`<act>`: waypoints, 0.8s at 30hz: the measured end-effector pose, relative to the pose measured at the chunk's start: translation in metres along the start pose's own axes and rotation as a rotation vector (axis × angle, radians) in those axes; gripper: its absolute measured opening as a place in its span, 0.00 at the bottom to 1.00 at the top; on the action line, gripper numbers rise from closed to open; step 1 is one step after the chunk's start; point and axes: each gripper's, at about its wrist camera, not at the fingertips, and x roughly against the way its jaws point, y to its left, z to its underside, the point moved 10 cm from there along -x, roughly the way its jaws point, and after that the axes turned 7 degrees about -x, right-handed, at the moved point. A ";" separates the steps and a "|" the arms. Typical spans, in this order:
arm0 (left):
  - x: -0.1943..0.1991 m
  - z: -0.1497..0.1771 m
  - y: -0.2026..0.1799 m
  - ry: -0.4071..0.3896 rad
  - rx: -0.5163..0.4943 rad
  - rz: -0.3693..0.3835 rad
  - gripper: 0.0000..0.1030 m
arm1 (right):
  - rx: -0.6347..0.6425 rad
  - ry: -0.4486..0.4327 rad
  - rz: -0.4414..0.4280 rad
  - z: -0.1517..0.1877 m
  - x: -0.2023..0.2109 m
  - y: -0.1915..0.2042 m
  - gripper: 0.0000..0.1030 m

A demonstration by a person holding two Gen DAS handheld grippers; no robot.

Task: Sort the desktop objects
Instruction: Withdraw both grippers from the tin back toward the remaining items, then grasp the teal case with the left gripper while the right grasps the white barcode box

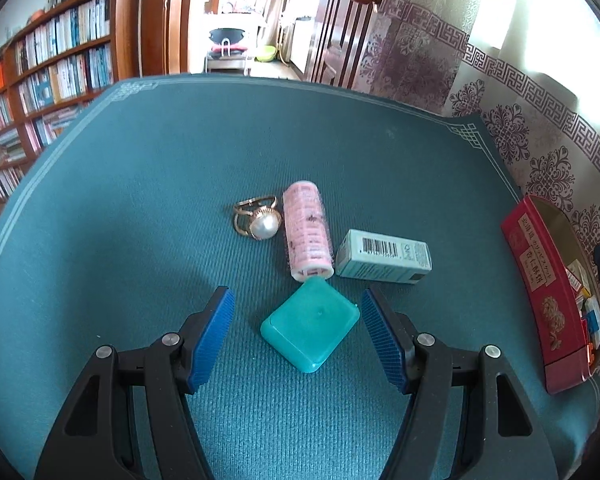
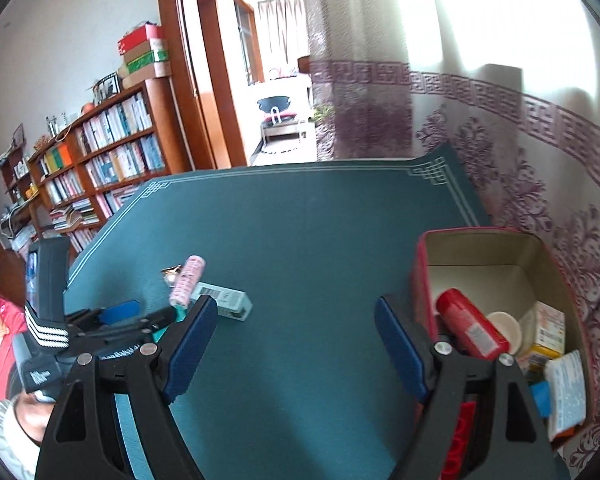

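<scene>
A green square case [image 1: 310,326] lay on the teal table mat [image 1: 140,200] between the left gripper's [image 1: 298,336] open, untouching fingers. Just beyond lay a pink roller [image 1: 308,232], ring [image 1: 257,217] and small box [image 1: 382,256]. The right gripper [image 2: 296,344] hung open and empty beside the red box [image 2: 420,276] at right.

Looked like a lived-in home: wooden bookshelves [image 1: 56,60] crammed with books, patterned lace curtain [image 2: 500,128] against a bright window, open wooden doorway [image 2: 204,80] onto a sunlit side room, green cloth-covered table [image 1: 140,160] in the middle.
</scene>
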 end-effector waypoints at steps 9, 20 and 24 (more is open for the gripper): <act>-0.017 0.008 -0.006 0.040 -0.002 0.023 0.68 | 0.009 0.103 -0.023 0.013 -0.047 0.022 0.81; -0.013 0.005 0.004 0.012 0.044 0.047 0.43 | 0.037 0.145 -0.027 0.020 -0.084 0.041 0.82; -0.013 0.006 0.008 0.012 0.060 0.052 0.41 | 0.070 0.151 -0.024 0.019 -0.096 0.047 0.82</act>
